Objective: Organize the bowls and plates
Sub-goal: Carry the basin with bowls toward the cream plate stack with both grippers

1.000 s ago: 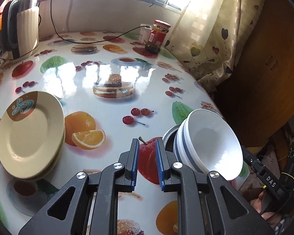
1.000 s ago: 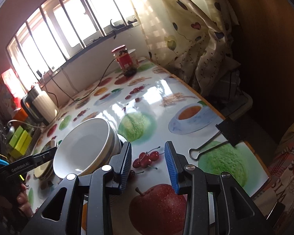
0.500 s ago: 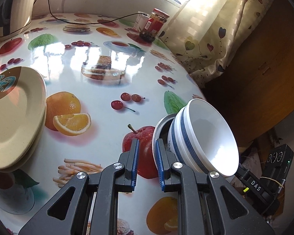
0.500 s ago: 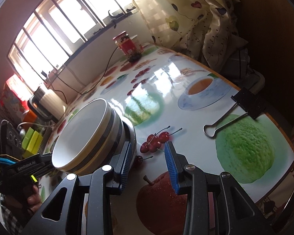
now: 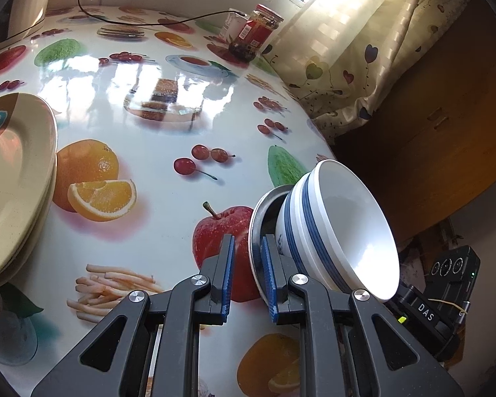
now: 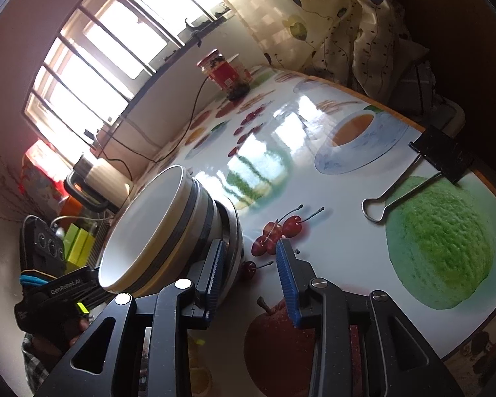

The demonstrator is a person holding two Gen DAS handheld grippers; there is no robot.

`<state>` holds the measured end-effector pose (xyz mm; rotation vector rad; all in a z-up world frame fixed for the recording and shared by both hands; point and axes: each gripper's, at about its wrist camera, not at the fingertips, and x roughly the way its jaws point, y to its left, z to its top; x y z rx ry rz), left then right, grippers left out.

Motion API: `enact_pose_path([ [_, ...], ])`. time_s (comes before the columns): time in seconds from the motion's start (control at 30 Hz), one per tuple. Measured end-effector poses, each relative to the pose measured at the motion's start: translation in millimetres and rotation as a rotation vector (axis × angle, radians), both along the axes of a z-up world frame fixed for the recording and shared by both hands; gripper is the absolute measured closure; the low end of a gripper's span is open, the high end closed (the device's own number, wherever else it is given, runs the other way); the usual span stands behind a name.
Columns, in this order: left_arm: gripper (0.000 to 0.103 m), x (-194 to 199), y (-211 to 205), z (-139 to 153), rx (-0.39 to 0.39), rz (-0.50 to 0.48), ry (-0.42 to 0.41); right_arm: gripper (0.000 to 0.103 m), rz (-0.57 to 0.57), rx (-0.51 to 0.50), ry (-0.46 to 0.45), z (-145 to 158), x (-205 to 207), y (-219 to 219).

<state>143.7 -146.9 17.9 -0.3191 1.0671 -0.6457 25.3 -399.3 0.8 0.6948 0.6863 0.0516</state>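
Observation:
Two white bowls with blue stripes sit nested in a metal bowl on the fruit-print table. My left gripper has its jaws a narrow gap apart. The metal rim stands in that gap near the right pad, and the left pad is clear of it. From the opposite side, my right gripper straddles the same rim. Its jaws are closing, with the left pad inside the rim and the right pad well off it. A stack of cream plates lies at the left.
A red-labelled jar and a kettle with its cable stand at the back by the window. A black binder clip lies near the table's right edge. A curtain hangs past that edge.
Both grippers have closed in on the bowl stack from opposite sides. The metal rim now sits between each pair of jaws. The right gripper sank and its jaws narrowed slightly.

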Motion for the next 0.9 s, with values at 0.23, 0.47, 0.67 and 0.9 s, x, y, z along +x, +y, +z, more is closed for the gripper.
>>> enact_pose_path([
  [0.23,0.086,1.6,-2.0,-3.2,-0.019,-0.019,0.016,0.079,0.026,0.059,-0.026,-3.7,0.5,-3.5],
  [0.47,0.086,2.6,-2.9,-6.4,-0.016,-0.022,0.026,0.082,0.048,0.135,-0.043,-9.0,0.8,-8.9],
  [0.67,0.086,3.6,-3.4,-7.2,-0.015,-0.021,0.02,0.084,0.06,0.188,-0.045,-11.7,1.7,-13.1],
  [0.9,0.087,2.8,-2.8,-6.1,-0.013,-0.024,0.013,0.087,0.07,0.21,-0.049,-11.2,2.6,-12.5],
])
